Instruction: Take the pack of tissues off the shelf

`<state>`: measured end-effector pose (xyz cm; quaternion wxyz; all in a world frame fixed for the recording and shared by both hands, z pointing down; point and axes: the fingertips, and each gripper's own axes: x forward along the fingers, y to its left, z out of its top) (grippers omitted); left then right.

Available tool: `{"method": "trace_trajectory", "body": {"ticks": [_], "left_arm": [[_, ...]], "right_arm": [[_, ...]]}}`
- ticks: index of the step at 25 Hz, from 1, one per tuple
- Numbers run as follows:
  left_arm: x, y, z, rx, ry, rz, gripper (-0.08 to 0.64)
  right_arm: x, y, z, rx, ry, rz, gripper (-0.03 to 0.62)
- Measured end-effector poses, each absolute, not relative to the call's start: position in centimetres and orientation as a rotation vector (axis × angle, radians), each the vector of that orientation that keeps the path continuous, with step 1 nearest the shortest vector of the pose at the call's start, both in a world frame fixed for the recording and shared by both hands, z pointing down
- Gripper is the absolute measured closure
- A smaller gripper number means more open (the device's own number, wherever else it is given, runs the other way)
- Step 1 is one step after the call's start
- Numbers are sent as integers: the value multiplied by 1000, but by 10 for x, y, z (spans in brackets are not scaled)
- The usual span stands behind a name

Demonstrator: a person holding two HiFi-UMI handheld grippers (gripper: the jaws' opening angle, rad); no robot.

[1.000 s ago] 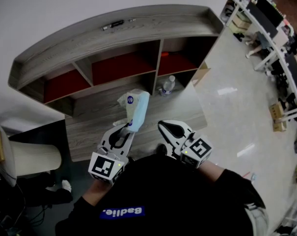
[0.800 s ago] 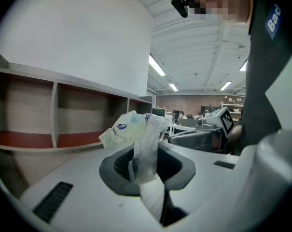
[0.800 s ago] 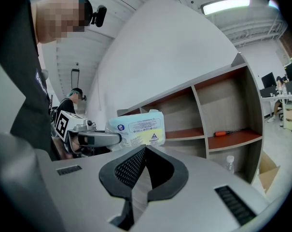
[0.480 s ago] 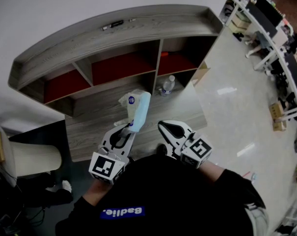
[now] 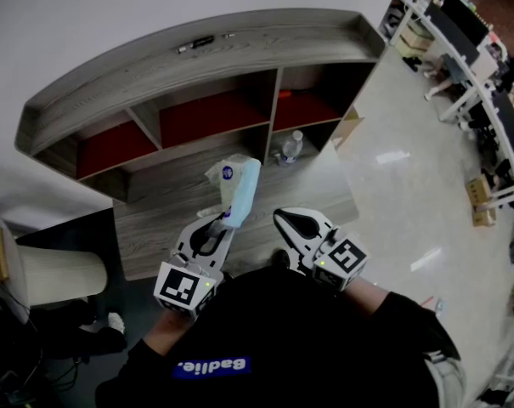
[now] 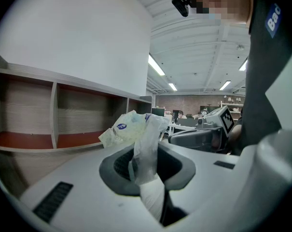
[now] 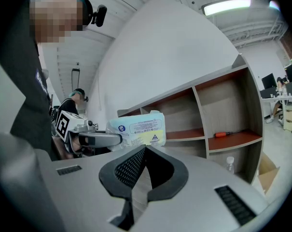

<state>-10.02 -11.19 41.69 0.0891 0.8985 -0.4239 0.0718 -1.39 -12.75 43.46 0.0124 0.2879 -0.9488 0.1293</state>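
Note:
The pack of tissues (image 5: 240, 185) is a pale blue and white plastic pack, held up in the air above the low wooden counter (image 5: 163, 215) in front of the shelf (image 5: 214, 58). My left gripper (image 5: 223, 220) is shut on the pack's crumpled wrapper end (image 6: 146, 166), and the pack's body (image 6: 128, 129) sticks out beyond the jaws. My right gripper (image 5: 285, 219) hovers just to the right, shut with nothing in it (image 7: 145, 149). From the right gripper view the pack (image 7: 138, 128) shows its printed face.
The shelf has red-floored compartments; an orange-handled screwdriver (image 7: 228, 134) lies in the right one. A clear water bottle (image 5: 292, 147) stands by the shelf's right foot, with a cardboard box (image 5: 350, 130) beside it. A pale cylinder (image 5: 57, 274) sits at far left.

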Motion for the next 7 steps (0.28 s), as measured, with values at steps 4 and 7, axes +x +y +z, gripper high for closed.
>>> {"method": "trace_trajectory", "body": {"ticks": [4,7], "left_arm": [[-101,-111,417,2674,-1259,213,499],[-101,-109,417,2673,-1258,213,499]], "right_arm": [[-14,-127,435,894,-2959,397,563],[-15,-126,434,893,-2958,398,563]]}}
